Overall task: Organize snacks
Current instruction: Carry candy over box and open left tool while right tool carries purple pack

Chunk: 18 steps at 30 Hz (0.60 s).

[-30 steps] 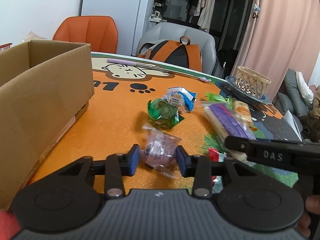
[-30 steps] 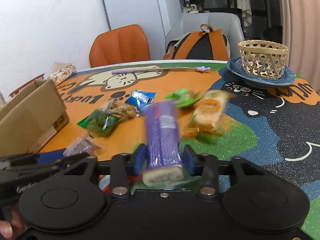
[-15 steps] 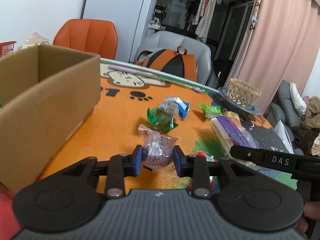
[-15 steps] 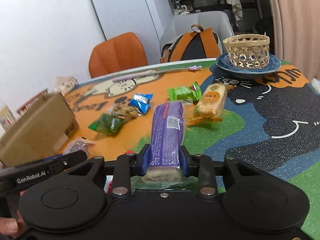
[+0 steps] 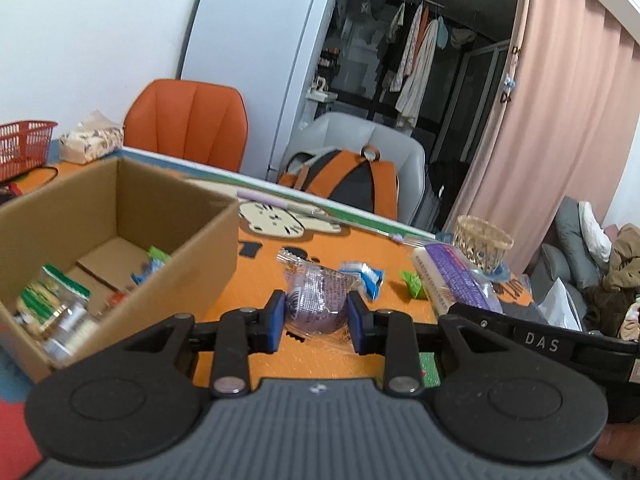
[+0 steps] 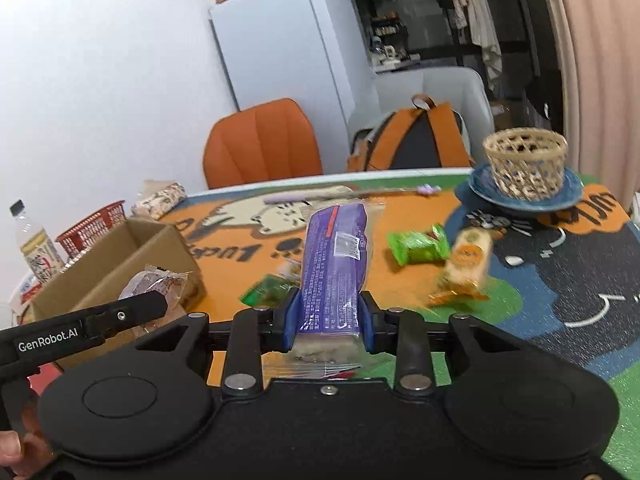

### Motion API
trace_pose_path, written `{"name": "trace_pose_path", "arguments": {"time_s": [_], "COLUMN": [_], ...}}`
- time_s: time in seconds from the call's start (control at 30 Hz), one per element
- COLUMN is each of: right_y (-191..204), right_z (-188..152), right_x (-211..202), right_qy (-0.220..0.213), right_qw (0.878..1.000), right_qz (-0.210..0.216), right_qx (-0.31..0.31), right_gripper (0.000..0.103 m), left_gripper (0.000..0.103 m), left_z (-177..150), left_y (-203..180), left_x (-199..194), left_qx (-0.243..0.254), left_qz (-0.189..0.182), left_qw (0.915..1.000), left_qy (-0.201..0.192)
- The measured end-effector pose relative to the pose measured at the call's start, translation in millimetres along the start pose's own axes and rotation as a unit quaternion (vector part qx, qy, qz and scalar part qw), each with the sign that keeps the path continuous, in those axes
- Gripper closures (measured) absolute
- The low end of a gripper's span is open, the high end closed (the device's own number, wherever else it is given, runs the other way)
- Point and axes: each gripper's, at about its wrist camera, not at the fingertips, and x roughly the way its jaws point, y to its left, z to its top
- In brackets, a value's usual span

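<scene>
Beside the cardboard box, we held a purple round snack in our left gripper and a long purple packet in our right gripper.

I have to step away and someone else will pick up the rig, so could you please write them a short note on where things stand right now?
Left tool: shut on the round purple snack in clear wrap, lifted off the table.
Right tool: shut on the long purple snack pack, also lifted.
Open brown cardboard box: sits to the left and already has several snacks inside.
Still on the orange cartoon table mat: green wrapped snack, beige and orange wrapped bar, dark green packet, blue and white packet.
Left to do: drop both held snacks into the box, then collect the rest.
</scene>
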Motion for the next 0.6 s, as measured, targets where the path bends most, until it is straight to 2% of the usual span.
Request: {"name": "trace_pose_path", "arguments": {"time_s": [0.3, 0.6], "right_y": [30.1, 60.2], "right_z": [10.4, 16.7], "right_x": [-8.4, -7.1], "right_qy": [-0.02, -0.028], "right_qw": [0.999, 0.998], "right_qz": [0.02, 0.039], "right_qx": [-0.019, -0.044], "right_gripper": [0.072, 0.072], "left_gripper": [0.072, 0.072], "left_z": [13.2, 25.1], "left_y": [11.7, 39.2], "left_x": [-21.2, -38.5], "left_qx": [-0.006, -0.018], "left_qz": [0.008, 0.023], "left_qw": [0.9996, 0.9987], "left_qy": [-0.025, -0.041]}}
